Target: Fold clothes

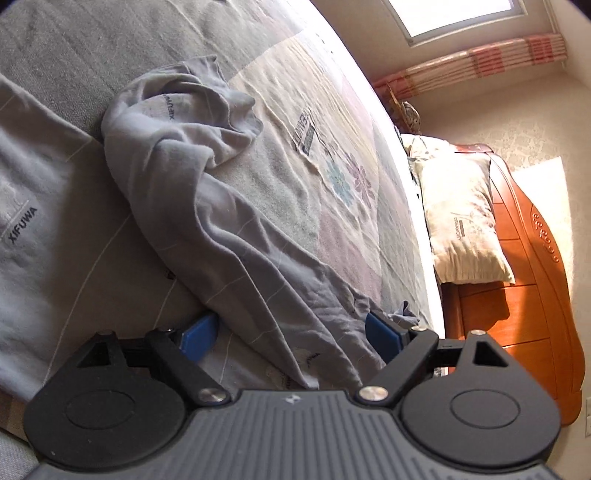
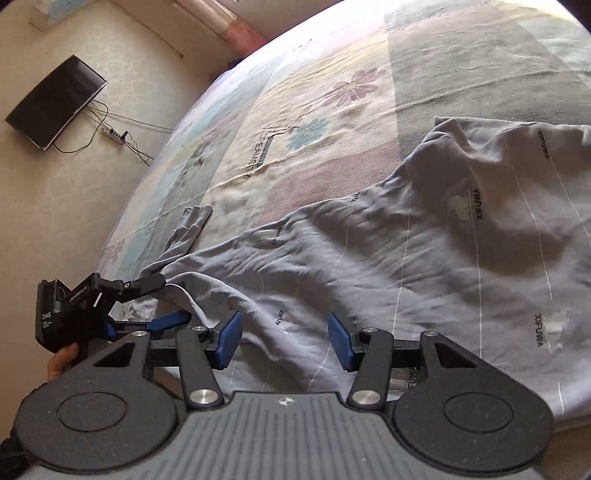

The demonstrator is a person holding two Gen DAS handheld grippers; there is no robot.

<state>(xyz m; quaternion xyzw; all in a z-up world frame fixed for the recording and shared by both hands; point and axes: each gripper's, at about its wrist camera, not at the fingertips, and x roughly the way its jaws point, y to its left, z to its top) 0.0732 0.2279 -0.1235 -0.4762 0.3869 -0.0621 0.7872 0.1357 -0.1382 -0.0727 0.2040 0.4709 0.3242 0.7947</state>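
A grey garment [image 1: 229, 229] printed with "XIFUWA" lies crumpled on the patchwork bed cover [image 1: 332, 129]. In the left wrist view one bunched ridge of it runs down between the blue pads [image 1: 197, 334] of my left gripper [image 1: 291, 334], which stands wide open over the cloth. In the right wrist view the same garment [image 2: 424, 258] spreads across the bed, a sleeve [image 2: 188, 229] trailing to the left. My right gripper [image 2: 286, 343] hovers open over a wrinkled part, its pads clear of the fabric. The left gripper [image 2: 173, 299] shows at the left, with a fold of cloth between its fingers.
A hand [image 2: 62, 362] holds the left gripper. A pillow [image 1: 461, 206] leans on the orange wooden headboard [image 1: 535, 258] at the bed's far end. A dark screen [image 2: 55, 103] with cables hangs on the wall beyond the bed cover [image 2: 332, 55]. A window [image 1: 461, 14] is above.
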